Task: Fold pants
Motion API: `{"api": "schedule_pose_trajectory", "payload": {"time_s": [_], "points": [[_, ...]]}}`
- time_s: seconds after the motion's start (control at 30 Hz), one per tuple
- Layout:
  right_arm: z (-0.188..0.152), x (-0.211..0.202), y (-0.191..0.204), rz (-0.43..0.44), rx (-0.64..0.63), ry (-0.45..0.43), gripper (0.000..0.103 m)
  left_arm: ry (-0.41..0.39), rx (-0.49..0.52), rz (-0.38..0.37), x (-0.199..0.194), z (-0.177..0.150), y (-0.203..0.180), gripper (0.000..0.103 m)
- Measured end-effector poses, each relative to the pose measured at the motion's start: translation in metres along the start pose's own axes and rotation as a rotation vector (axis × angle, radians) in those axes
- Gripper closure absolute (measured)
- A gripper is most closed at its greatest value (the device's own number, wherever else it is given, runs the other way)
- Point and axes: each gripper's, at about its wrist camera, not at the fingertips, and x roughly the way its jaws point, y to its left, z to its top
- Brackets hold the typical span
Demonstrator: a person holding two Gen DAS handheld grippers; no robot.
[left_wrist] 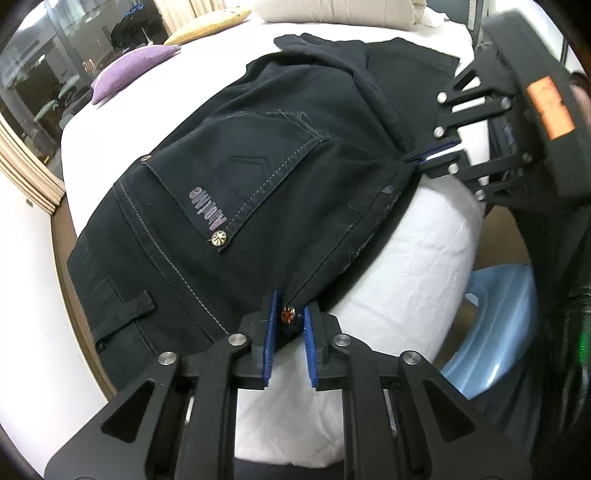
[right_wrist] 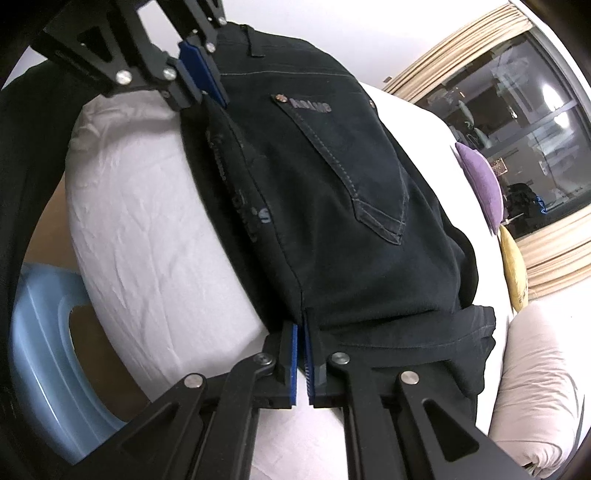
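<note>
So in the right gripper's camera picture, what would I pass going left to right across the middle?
Blue plastic tub → white bed sheet → dark pants → purple cushion → yellow cushion → window.

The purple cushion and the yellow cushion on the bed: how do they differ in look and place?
1. Colour: the purple cushion is violet; the yellow cushion is mustard yellow.
2. Place: in the left wrist view the purple cushion lies nearer the pants; the yellow cushion lies beyond it, closer to the pillow.
3. Visibility: the purple cushion shows more of its face; the yellow cushion shows mostly an edge.

Both lie on the white bed, along the window side.
</note>
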Motion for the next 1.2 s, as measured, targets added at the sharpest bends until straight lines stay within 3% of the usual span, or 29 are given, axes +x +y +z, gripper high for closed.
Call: {"api": "schedule_pose_trajectory", "payload": {"time_s": [0.23, 0.33, 0.43, 0.53, 0.6, 0.67, 0.8, 0.9, 1.0, 1.03, 1.1, 1.13, 1.17, 1.2], "points": [[-0.001, 0.001, 0.004, -0.015, 0.02, 0.001, 0.096, -0.107, -0.091, -0.05, -0.04, 0.03, 0.008, 0.086], [-0.003, 0.0, 0.005, -0.017, 0.019, -0.002, 0.096, -0.175, -0.128, -0.14, -0.045, 0.051, 0.006, 0.086], [-0.006, -0.003, 0.005, -0.014, 0.018, -0.003, 0.096, -0.096, -0.069, -0.08, -0.027, 0.056, -0.004, 0.085], [-0.009, -0.004, 0.005, -0.012, 0.024, -0.007, 0.096, 0.001, -0.135, -0.022, -0.004, 0.036, 0.014, 0.086], [-0.011, -0.005, 0.005, -0.016, 0.022, -0.012, 0.096, -0.015, -0.169, -0.011, -0.011, 0.029, 0.022, 0.086], [-0.012, -0.006, 0.005, -0.017, 0.027, -0.013, 0.096, -0.084, -0.186, -0.047, -0.025, 0.035, 0.021, 0.086], [-0.012, -0.006, 0.005, -0.016, 0.035, -0.011, 0.096, -0.169, -0.208, -0.06, -0.023, 0.067, 0.009, 0.086], [-0.015, -0.008, 0.003, -0.011, 0.053, -0.017, 0.095, -0.157, -0.285, -0.079, 0.012, 0.086, 0.009, 0.086], [-0.017, -0.01, -0.002, 0.004, 0.099, -0.026, 0.094, -0.022, -0.362, -0.058, 0.07, 0.089, 0.007, 0.086], [-0.019, -0.012, -0.007, 0.019, 0.129, -0.029, 0.09, -0.052, -0.377, -0.05, 0.074, 0.085, 0.006, 0.086], [-0.025, -0.016, -0.027, 0.097, 0.249, -0.034, 0.071, -0.063, -0.404, -0.046, 0.074, 0.084, 0.005, 0.086], [-0.03, -0.019, -0.038, 0.138, 0.31, -0.044, 0.049, -0.059, -0.414, -0.044, 0.074, 0.084, 0.004, 0.086], [-0.038, -0.024, -0.058, 0.205, 0.417, -0.077, 0.042, -0.056, -0.422, -0.044, 0.074, 0.084, 0.004, 0.086], [-0.045, -0.028, -0.075, 0.247, 0.501, -0.109, 0.042, -0.055, -0.428, -0.046, 0.075, 0.084, 0.005, 0.086]]}}
